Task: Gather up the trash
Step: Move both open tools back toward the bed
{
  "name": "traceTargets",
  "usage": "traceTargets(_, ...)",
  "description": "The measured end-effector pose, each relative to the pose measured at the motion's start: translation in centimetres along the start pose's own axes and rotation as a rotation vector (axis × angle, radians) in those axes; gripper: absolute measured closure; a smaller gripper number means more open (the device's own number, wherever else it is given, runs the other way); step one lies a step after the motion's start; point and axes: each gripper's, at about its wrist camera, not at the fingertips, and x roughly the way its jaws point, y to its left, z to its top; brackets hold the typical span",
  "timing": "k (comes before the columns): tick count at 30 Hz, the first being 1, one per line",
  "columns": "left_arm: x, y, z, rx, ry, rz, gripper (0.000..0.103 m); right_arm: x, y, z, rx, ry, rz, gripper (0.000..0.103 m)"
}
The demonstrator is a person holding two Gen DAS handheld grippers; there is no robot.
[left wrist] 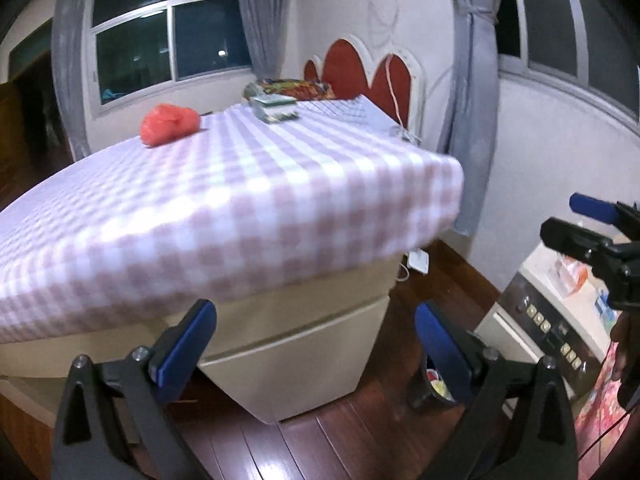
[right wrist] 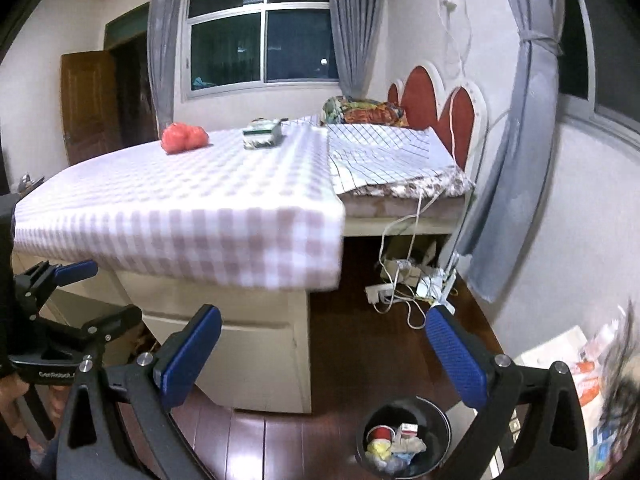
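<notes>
A crumpled red plastic bag (left wrist: 170, 123) (right wrist: 185, 137) lies on the checkered bed (left wrist: 240, 200) (right wrist: 180, 208), far side. Beside it sits a small green-and-white box (left wrist: 278, 111) (right wrist: 262, 135). On the wooden floor a black trash bin (right wrist: 403, 438) holds several scraps; only its rim (left wrist: 434, 388) shows in the left wrist view. My left gripper (left wrist: 316, 344) is open and empty, held before the bed's corner. My right gripper (right wrist: 324, 354) is open and empty too, above the bin and short of the bed. Each gripper shows at the edge of the other's view.
A white bed base (right wrist: 256, 344) stands under the mattress. Cables and power strips (right wrist: 400, 284) lie on the floor by the wall. A cabinet with a button panel (left wrist: 552, 328) stands at the right, with packets on top. Pillows (right wrist: 364, 110) rest by the red headboard (right wrist: 440, 100).
</notes>
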Motion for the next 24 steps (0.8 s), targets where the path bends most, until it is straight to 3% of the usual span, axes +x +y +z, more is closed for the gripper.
traceTargets(14,-1.8,7.4,4.6,-0.090,-0.063,0.078,0.002,1.6,6.5,8.4,-0.104,-0.042,0.072,0.000)
traceTargets(19,-0.7,10.3,7.8,-0.104,-0.085,0.170,0.002,4.5,7.3,12.1,-0.064,-0.017,0.169,0.000)
traceTargets(24,1.6,12.3,10.7,-0.131,-0.088,0.243,0.002,8.8,8.7,15.8,-0.077,0.036,0.149,0.000)
